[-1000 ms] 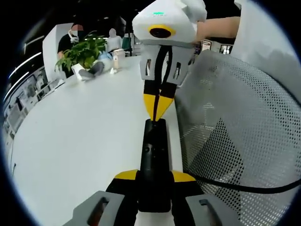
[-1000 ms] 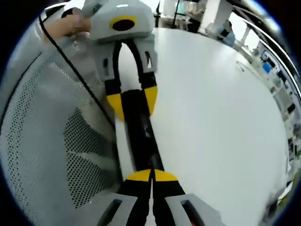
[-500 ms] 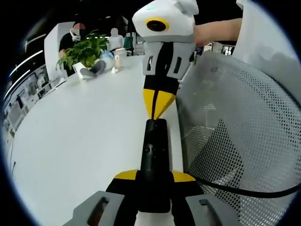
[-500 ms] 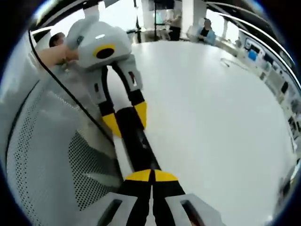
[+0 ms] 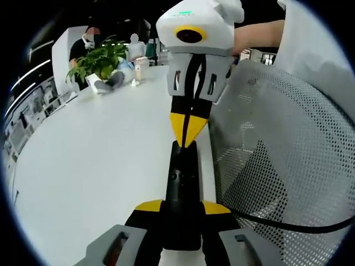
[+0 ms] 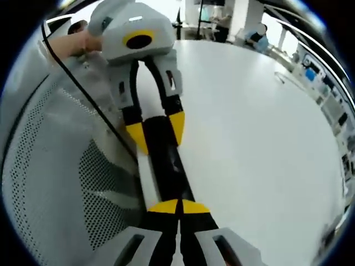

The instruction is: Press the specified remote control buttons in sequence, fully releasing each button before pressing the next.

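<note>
The black remote control (image 5: 181,191) lies lengthwise near the white table's (image 5: 94,160) edge, clamped at one end between the left gripper's (image 5: 181,208) yellow-tipped jaws. The right gripper (image 5: 188,136), its jaws pressed together, touches its tip to the remote's far end. A perforated grey chair back (image 5: 277,149) crowds that table edge. The left gripper view takes in a potted plant (image 5: 99,61) and a seated person (image 5: 89,39) far across the table; the right gripper view shows the person's hand (image 6: 72,44) holding the left gripper and a black cable (image 6: 89,94) over the chair.

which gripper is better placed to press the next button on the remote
Right. The left gripper is shut on the black remote control, holding it steady, while the right gripper, jaws shut into a point, has its yellow tips at the remote's far end, so it seems ready to press.
</note>
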### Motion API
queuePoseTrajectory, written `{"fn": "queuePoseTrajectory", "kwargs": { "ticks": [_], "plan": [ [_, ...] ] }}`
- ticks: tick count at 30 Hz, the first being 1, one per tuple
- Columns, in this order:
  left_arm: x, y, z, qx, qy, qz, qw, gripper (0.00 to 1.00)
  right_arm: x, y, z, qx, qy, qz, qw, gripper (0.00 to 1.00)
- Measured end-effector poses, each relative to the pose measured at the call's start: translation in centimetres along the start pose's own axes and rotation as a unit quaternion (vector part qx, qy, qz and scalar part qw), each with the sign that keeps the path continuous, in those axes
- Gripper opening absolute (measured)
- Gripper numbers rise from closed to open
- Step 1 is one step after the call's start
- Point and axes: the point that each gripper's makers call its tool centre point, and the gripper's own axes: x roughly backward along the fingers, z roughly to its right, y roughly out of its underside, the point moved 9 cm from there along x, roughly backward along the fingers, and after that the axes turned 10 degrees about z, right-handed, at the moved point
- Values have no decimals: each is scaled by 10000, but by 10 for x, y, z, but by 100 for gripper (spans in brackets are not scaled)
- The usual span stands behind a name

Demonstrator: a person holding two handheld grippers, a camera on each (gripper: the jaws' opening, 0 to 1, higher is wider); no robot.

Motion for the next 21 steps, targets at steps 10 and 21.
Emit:
{"fn": "queuePoseTrajectory", "kwargs": {
  "ticks": [10, 21],
  "plan": [
    [0, 0, 0, -1, 1, 2, 10000, 24, -1, 0, 0, -207, 43, 1, 9998, 0],
    [1, 0, 0, 7, 3, 14, 10000, 24, 0, -3, 0, -486, 25, 197, 9986, 0]
  ]
}}
